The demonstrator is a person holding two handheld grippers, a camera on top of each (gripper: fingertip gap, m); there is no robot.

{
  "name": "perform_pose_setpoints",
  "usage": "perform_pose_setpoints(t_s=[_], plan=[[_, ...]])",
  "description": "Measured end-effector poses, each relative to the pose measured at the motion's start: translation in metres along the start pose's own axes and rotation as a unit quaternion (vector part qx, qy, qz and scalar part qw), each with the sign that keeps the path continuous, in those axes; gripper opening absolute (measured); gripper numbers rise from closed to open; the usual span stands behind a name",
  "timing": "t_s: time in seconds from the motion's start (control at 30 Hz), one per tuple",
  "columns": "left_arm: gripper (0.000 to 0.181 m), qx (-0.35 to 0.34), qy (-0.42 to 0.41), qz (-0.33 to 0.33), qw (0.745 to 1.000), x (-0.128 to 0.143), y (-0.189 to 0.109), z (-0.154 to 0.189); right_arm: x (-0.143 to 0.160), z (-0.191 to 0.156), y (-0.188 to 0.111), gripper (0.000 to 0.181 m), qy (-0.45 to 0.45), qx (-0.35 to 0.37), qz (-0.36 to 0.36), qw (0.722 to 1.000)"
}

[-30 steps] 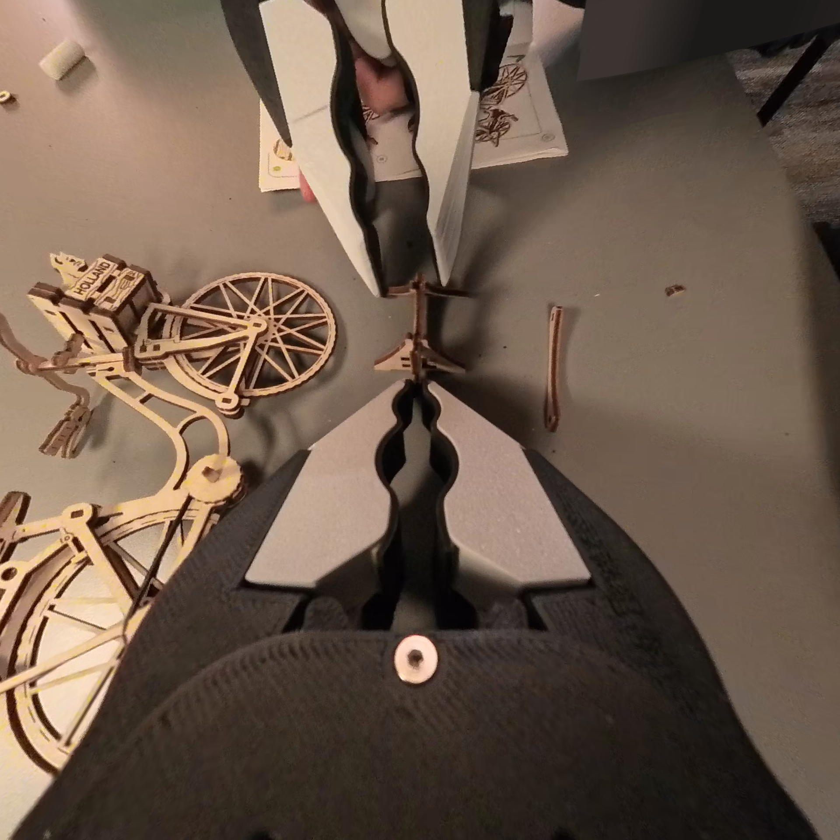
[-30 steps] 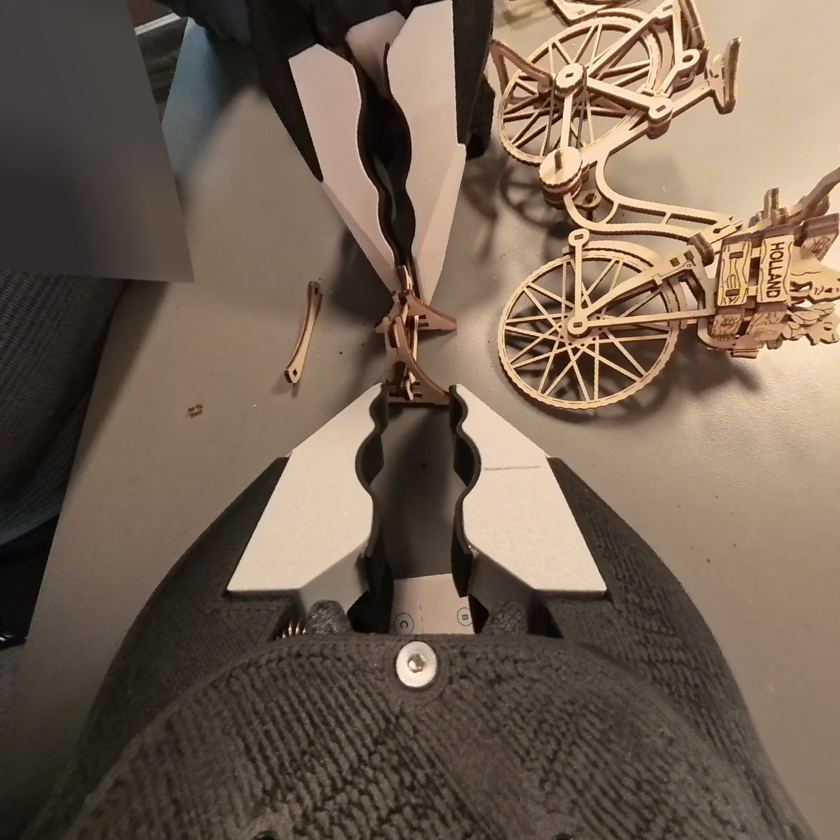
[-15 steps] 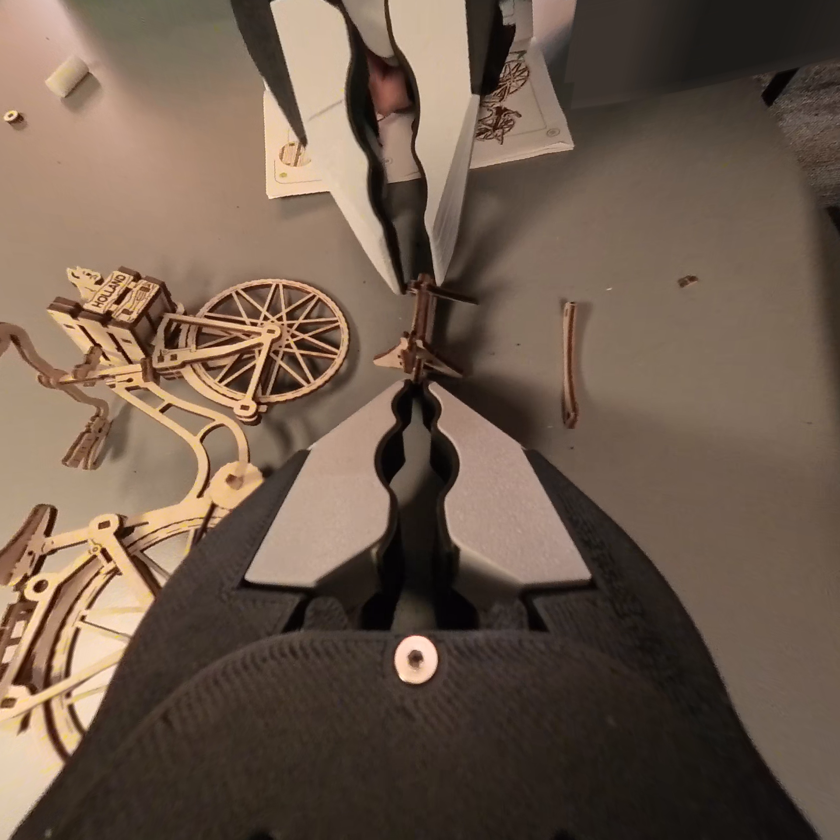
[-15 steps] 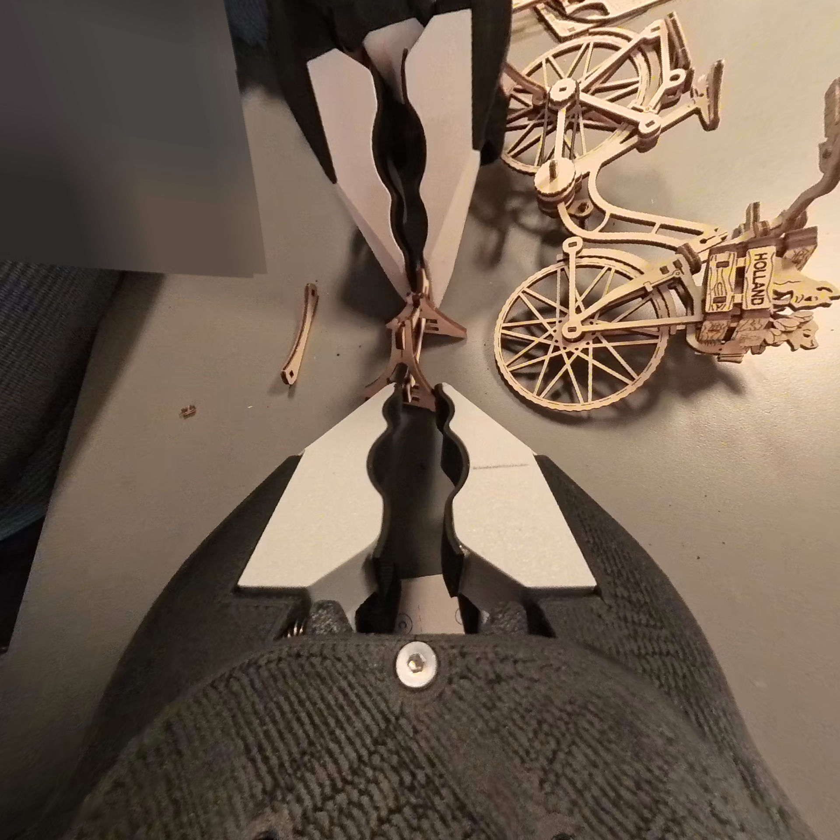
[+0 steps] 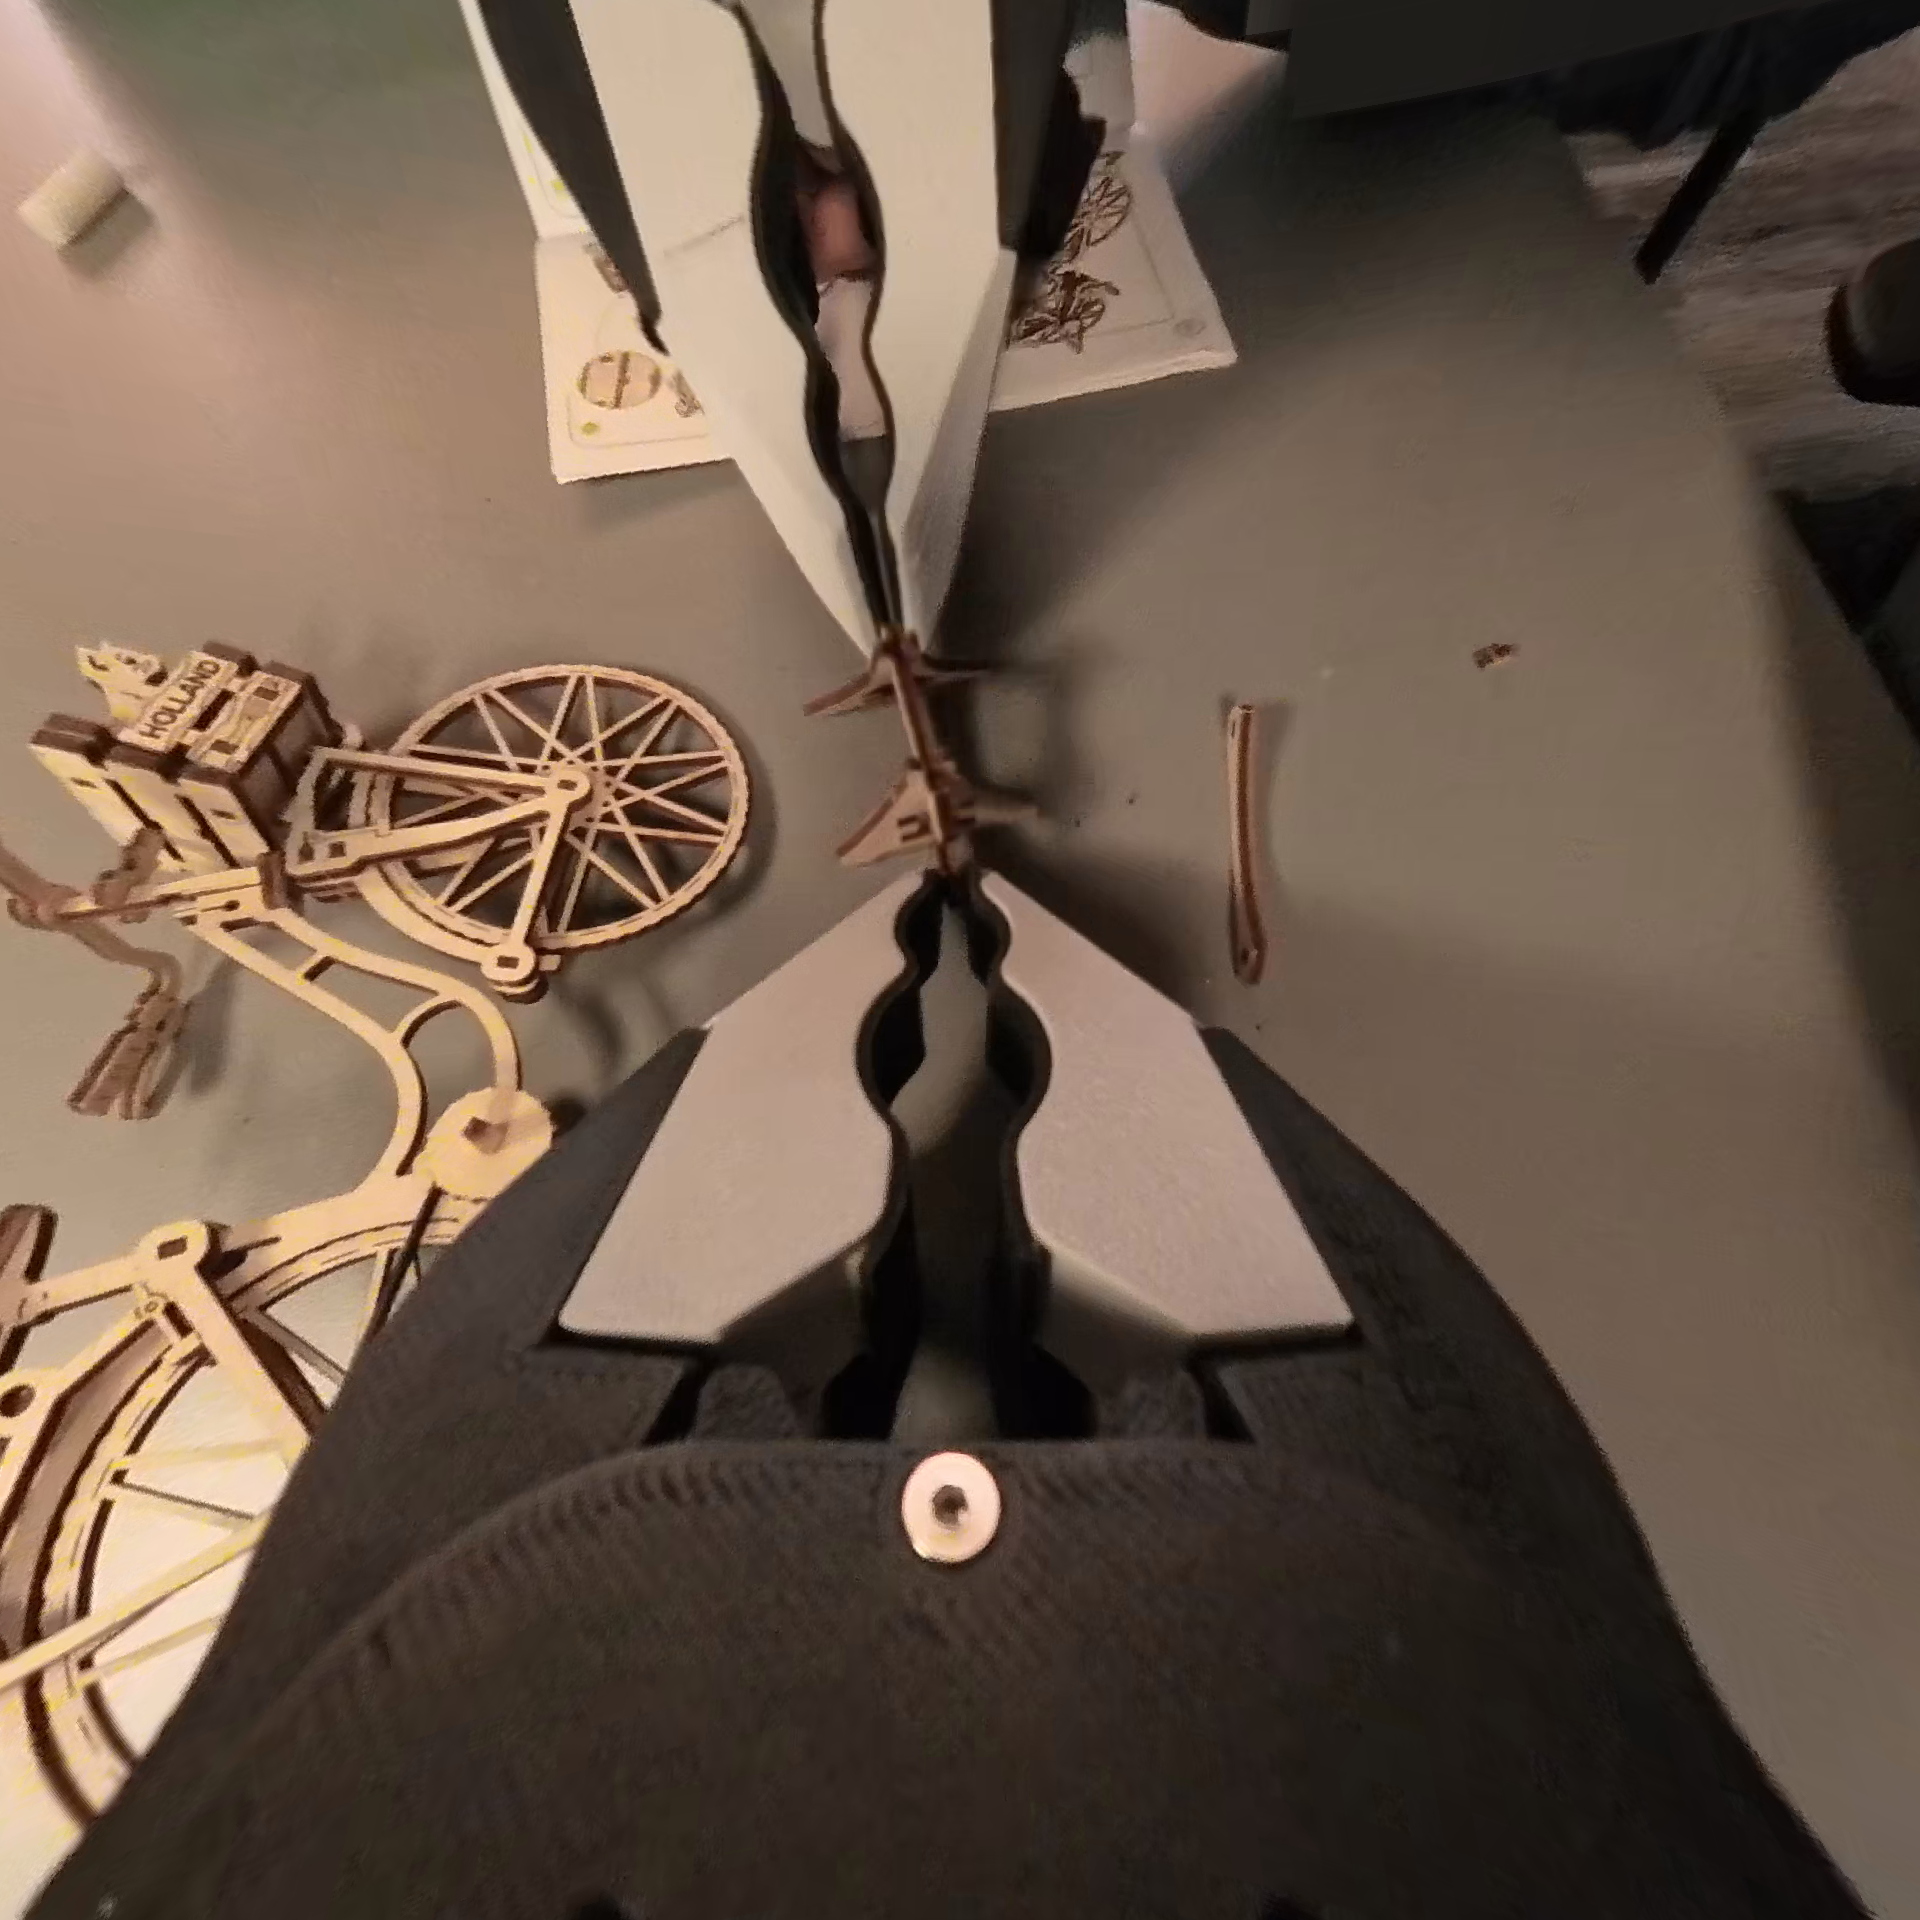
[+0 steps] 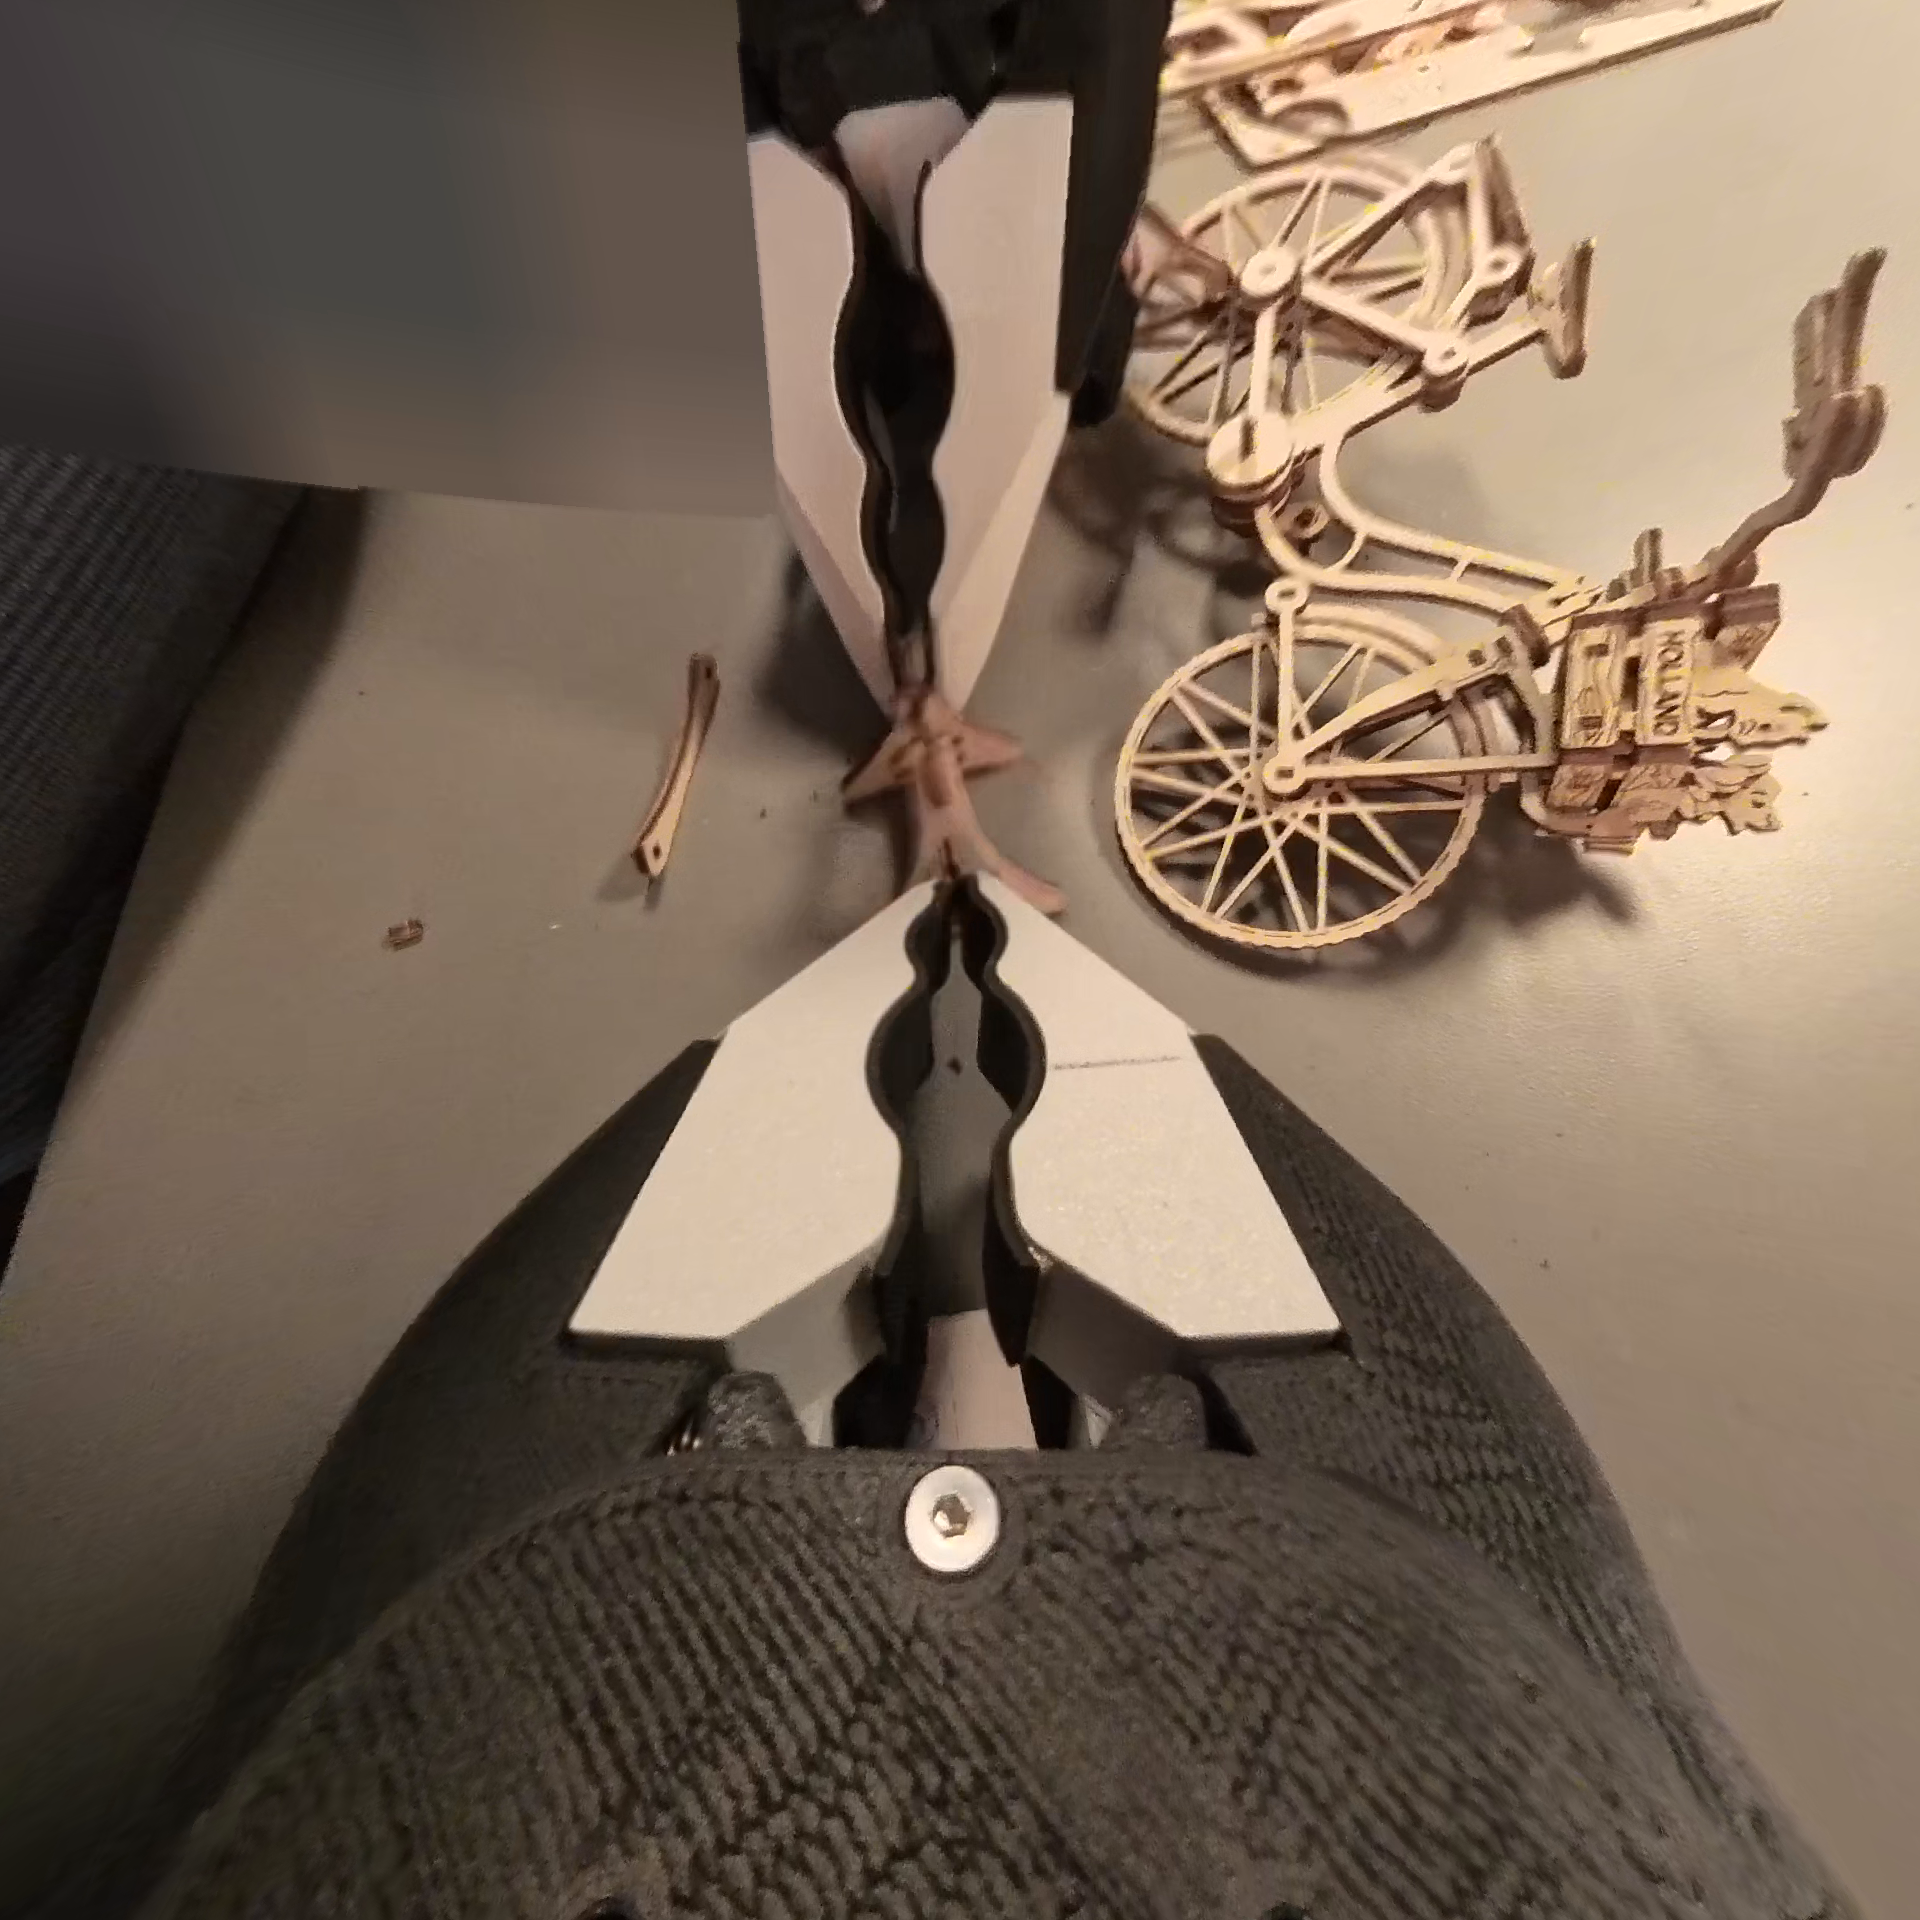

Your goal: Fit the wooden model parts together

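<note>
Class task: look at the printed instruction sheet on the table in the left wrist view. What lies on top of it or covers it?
Nothing visibly rests on the instruction sheet. The right gripper hangs in front of it, hiding its middle; only its two ends show, with printed drawings. What lies behind the gripper cannot be seen.

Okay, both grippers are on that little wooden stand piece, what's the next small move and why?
Probably press the two ends gently together: the left gripper and right gripper each pinch one end of the small wooden assembly, held between them, apparently mid-join.

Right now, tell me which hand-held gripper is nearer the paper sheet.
Right. The right hand-held gripper reaches in from over the paper sheet; the left hand-held gripper sits beyond the wooden part.
</note>
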State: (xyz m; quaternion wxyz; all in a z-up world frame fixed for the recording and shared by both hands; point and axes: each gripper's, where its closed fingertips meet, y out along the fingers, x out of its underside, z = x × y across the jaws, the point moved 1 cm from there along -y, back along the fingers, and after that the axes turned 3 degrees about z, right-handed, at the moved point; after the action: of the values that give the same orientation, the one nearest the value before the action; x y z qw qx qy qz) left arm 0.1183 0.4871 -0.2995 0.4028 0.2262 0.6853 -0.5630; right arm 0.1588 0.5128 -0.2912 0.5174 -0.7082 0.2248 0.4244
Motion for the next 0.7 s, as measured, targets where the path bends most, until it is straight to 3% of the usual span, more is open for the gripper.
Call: perform_pose_setpoints(t_s=[0.23,0.5,0.7], plan=[[0.003,-0.015,-0.002,0.002,1.0,0.0,0.0,-0.004,0.001,-0.001,-0.002,0.0,0.0,0.005,-0.001,1.0],[0.006,-0.027,0.0,0.0,1.0,0.0,0.0,-0.006,-0.004,0.0,-0.01,0.04,0.002,0.019,0.019,1.0],[0.006,-0.031,0.002,0.005,1.0,0.001,-0.003,-0.005,-0.011,-0.007,0.015,0.047,-0.057,0.026,0.0,0.998]])
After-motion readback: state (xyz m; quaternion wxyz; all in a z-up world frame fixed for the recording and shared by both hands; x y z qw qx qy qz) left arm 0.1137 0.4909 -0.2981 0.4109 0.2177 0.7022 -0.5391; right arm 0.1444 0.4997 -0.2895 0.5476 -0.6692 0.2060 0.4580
